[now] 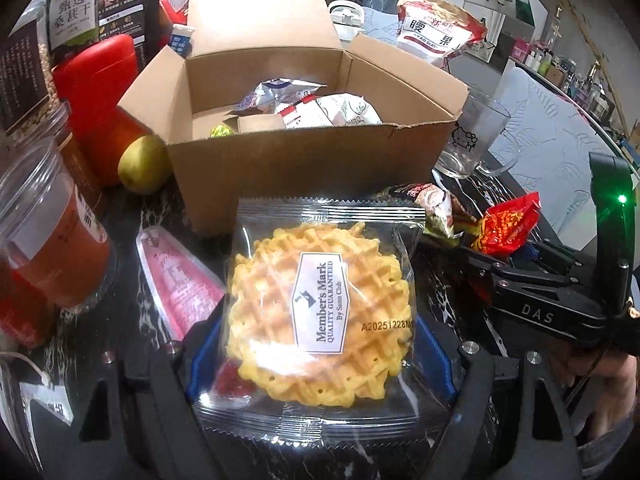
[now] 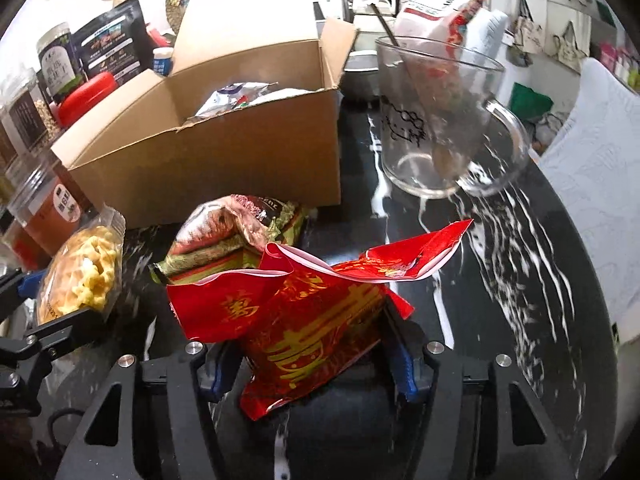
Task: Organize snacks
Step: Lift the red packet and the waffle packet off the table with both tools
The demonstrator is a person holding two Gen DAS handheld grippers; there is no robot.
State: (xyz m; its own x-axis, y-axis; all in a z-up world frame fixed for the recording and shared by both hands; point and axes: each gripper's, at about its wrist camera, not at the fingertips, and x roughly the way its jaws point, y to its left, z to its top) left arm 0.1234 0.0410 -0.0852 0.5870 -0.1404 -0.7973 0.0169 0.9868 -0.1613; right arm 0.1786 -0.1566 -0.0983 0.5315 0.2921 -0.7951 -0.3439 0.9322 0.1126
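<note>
A clear packet with a yellow waffle (image 1: 316, 300) sits between the blue pads of my left gripper (image 1: 320, 360), which is shut on it; from the right wrist it shows at the left edge (image 2: 80, 276). My right gripper (image 2: 308, 364) is shut on a crumpled red packet with gold characters (image 2: 316, 320), also seen from the left wrist (image 1: 506, 224). Straight ahead of both stands an open cardboard box (image 1: 304, 160) with several wrapped snacks inside. A pink packet (image 1: 180, 284) and a brown-green packet (image 2: 232, 232) lie on the dark marble table in front of the box.
A glass mug (image 2: 440, 120) stands right of the box, a cashew bag (image 1: 436, 24) behind it. Left of the box are a pear (image 1: 142, 164), a red container (image 1: 100, 88), clear jars (image 1: 52, 232) and dark pouches. A white cushion (image 2: 592, 168) is at the far right.
</note>
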